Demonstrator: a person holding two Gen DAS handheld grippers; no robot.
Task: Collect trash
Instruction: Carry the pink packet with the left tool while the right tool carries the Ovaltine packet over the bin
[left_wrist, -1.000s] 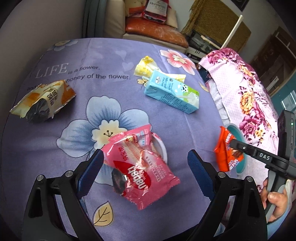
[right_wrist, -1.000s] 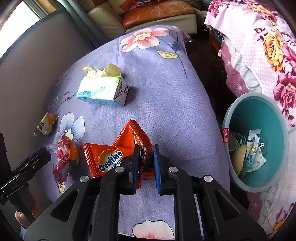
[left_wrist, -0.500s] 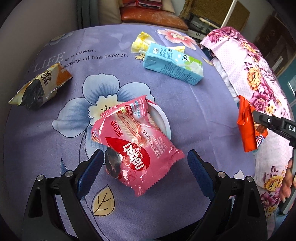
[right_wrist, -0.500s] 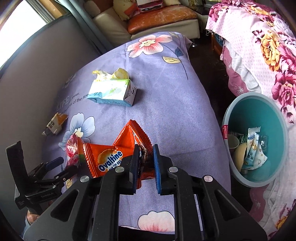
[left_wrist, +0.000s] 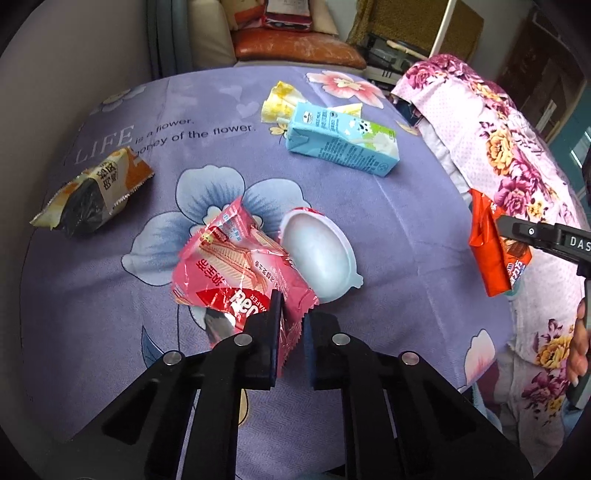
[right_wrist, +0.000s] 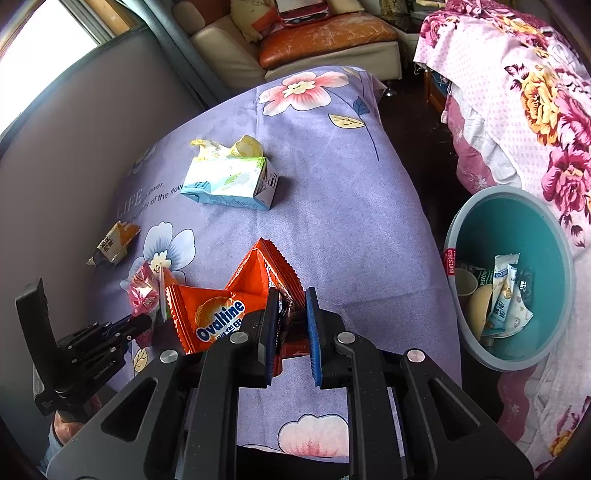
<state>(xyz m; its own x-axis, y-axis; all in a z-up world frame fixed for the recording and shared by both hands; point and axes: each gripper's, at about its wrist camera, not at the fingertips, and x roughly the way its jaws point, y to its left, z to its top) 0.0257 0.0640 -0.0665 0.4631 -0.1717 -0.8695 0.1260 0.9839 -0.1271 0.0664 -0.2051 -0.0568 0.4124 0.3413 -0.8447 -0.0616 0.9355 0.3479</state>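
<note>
My left gripper (left_wrist: 293, 317) is shut on the near edge of a pink wafer wrapper (left_wrist: 236, 273) that lies on the purple flowered tablecloth (left_wrist: 406, 229), against a white plastic cup (left_wrist: 319, 254) on its side. My right gripper (right_wrist: 291, 317) is shut on an orange Ovaltine wrapper (right_wrist: 229, 302) and holds it above the table's right part; it also shows in the left wrist view (left_wrist: 491, 243). The teal trash bin (right_wrist: 554, 236), holding several wrappers, stands on the floor to the right of the table.
A blue milk carton (left_wrist: 343, 142) and a yellow wrapper (left_wrist: 277, 101) lie at the far side. An orange-black snack packet (left_wrist: 92, 192) lies at the left. A flowered pink cover (right_wrist: 535, 92) hangs at the right, beside the bin.
My left gripper has closed from wide open onto the pink wafer wrapper. My right gripper has kept hold of the Ovaltine wrapper and lifted a little.
</note>
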